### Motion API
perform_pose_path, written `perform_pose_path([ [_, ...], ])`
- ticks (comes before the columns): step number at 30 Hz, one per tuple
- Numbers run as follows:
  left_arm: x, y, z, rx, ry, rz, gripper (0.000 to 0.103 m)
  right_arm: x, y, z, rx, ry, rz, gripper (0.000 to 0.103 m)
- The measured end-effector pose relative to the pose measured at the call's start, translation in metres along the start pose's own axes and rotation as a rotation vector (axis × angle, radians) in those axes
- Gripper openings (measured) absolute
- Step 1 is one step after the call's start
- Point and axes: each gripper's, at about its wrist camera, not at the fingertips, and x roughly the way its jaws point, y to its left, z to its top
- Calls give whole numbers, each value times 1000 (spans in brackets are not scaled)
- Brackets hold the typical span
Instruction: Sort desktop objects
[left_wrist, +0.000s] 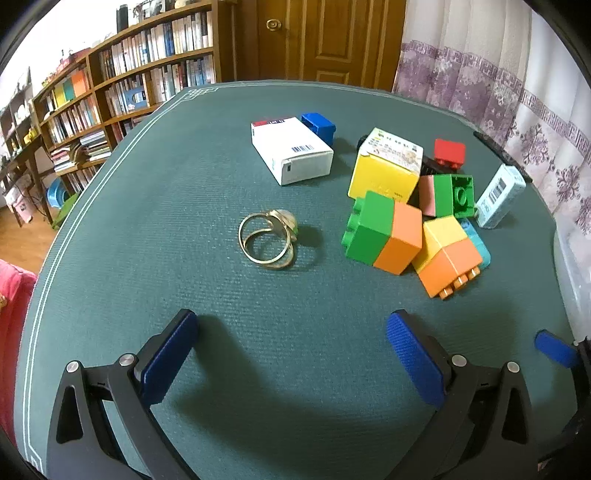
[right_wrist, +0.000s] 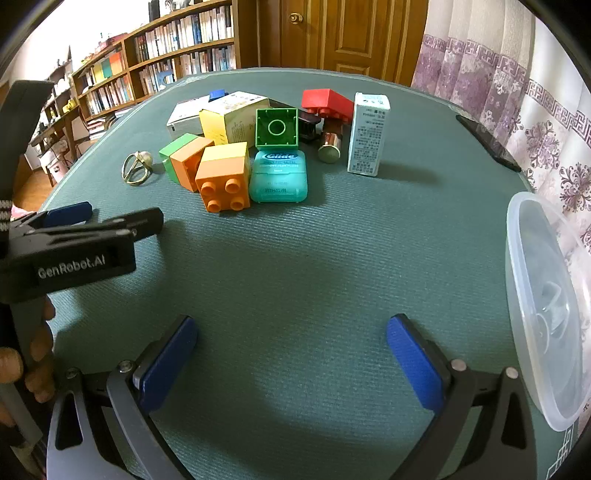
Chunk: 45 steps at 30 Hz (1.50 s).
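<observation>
Toy bricks, small boxes, teal floss case clustered on green mat, gold ring apart

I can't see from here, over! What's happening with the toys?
Left gripper open, right gripper open, both empty. Pile of blocks untouched. Nothing in the way.

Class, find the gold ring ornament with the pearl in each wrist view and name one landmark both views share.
Left wrist view: the gold ring ornament lies near the centre, alone on the mat, left of the brick pile.
Right wrist view: it lies at upper left, left of the bricks.
Shared landmark: the green-and-orange brick just to its right.
</observation>
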Motion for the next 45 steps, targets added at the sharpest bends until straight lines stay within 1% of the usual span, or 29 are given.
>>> perform_pose_path([
  [6, 9, 0, 13, 11, 1, 32, 102, 3, 2, 3, -3, 2, -3, 103],
  [11, 12, 9, 24, -16, -12, 44, 93, 3, 0, 4, -10, 9, 4, 103],
  [14, 14, 11, 25, -22, -19, 41, 93, 3, 0, 6, -19, 23, 11, 103],
  [22, 17, 13, 29, -16, -34, 46, 93, 8, -2, 17, -43, 93, 41, 103],
  [24, 17, 14, 31, -14, -39, 45, 87, 9, -4, 21, -43, 104, 51, 103],
  [26, 16, 14, 31, -7, -50, 44, 77, 10, -6, 26, -39, 111, 61, 103],
  [30, 15, 11, 31, 11, -61, 34, 65, 11, -13, 35, -5, 116, 99, 103],
  [32, 14, 8, 31, 23, -67, 28, 51, 10, -17, 37, 11, 120, 112, 103],
  [34, 13, 7, 32, 33, -72, 25, 44, 7, -19, 39, 13, 115, 109, 102],
  [37, 14, 6, 32, 36, -75, 21, 43, 0, -21, 43, 2, 93, 91, 100],
  [43, 14, 7, 31, 35, -76, 19, 42, -12, -21, 62, -17, 16, 63, 90],
  [45, 14, 7, 31, 33, -77, 18, 42, -8, -23, 72, -7, -3, 65, 81],
])
